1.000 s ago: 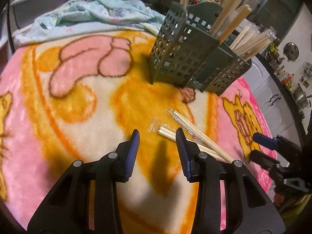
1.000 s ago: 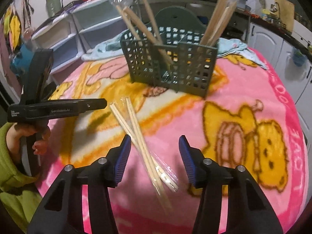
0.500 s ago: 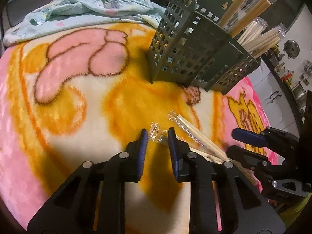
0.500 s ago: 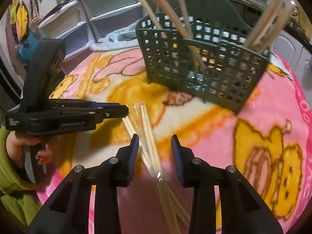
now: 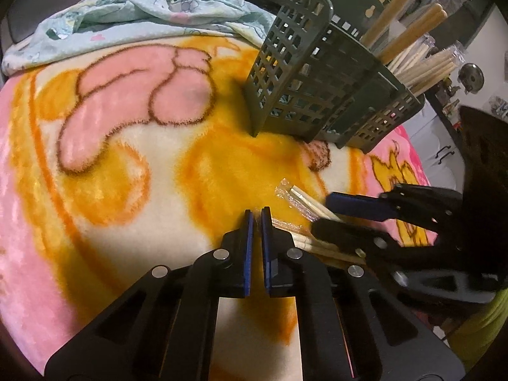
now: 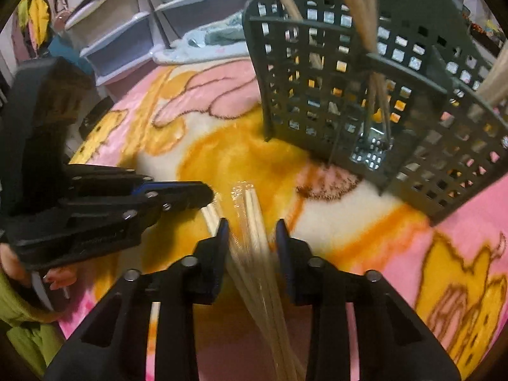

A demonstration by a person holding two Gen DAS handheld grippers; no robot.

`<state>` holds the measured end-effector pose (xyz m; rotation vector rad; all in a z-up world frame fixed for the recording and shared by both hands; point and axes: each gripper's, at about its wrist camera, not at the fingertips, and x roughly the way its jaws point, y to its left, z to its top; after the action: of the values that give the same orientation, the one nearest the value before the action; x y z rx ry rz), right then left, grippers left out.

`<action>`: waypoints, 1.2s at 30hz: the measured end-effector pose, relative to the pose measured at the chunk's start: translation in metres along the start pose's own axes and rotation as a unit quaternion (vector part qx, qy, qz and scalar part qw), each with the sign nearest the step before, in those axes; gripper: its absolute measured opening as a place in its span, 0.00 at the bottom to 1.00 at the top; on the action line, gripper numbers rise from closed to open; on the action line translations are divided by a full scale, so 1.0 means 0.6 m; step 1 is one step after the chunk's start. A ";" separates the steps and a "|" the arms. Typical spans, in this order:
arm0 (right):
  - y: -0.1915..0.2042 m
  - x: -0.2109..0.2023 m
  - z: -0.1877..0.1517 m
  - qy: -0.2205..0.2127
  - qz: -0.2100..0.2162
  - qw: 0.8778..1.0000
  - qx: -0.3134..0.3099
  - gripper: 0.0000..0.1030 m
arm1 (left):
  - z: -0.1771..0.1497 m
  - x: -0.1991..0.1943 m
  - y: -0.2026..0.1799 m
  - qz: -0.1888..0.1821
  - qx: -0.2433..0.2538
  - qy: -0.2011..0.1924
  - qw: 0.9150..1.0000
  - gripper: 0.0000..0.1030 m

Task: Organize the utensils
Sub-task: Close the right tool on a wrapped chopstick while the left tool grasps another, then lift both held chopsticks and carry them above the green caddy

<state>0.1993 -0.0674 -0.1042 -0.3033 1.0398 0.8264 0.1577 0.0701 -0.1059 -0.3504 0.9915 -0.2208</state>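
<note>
1. The left gripper [image 5: 257, 214] had its fingers nearly together on the clear wrapper end of one chopstick pack [image 5: 290, 226].
2. The right gripper [image 6: 252, 227] stood apart, straddling wrapped chopsticks [image 6: 254, 219] lying on the blanket [image 5: 133, 165].
3. The green caddy [image 6: 365, 95] stood near, beyond them.

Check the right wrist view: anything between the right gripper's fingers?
Yes. In the right wrist view the plastic-wrapped chopsticks lie between the open fingers of the right gripper, on the blanket. The jaws have not closed on them.
</note>
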 end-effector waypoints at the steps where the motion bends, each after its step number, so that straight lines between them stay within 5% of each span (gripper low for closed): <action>1: 0.001 0.005 0.003 0.004 -0.002 1.000 0.000 0.24 | -0.001 -0.002 0.001 -0.001 0.001 0.000 1.000 0.02; 10: -0.015 0.006 0.016 -0.008 -0.011 0.999 0.030 0.10 | 0.000 -0.006 0.009 -0.016 -0.006 -0.003 1.000 0.01; 21: -0.037 -0.130 -0.013 -0.122 -0.041 0.989 0.068 0.09 | 0.010 -0.053 -0.013 -0.046 -0.009 -0.034 0.998 0.01; 36: -0.042 -0.282 -0.057 -0.233 -0.088 0.965 0.078 0.05 | 0.044 -0.146 -0.129 -0.091 0.056 -0.104 0.989 0.01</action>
<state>0.1541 -0.1821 0.0192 -0.0581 0.6207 0.6105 0.1318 0.0331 0.0053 -0.3538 0.7388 -0.3964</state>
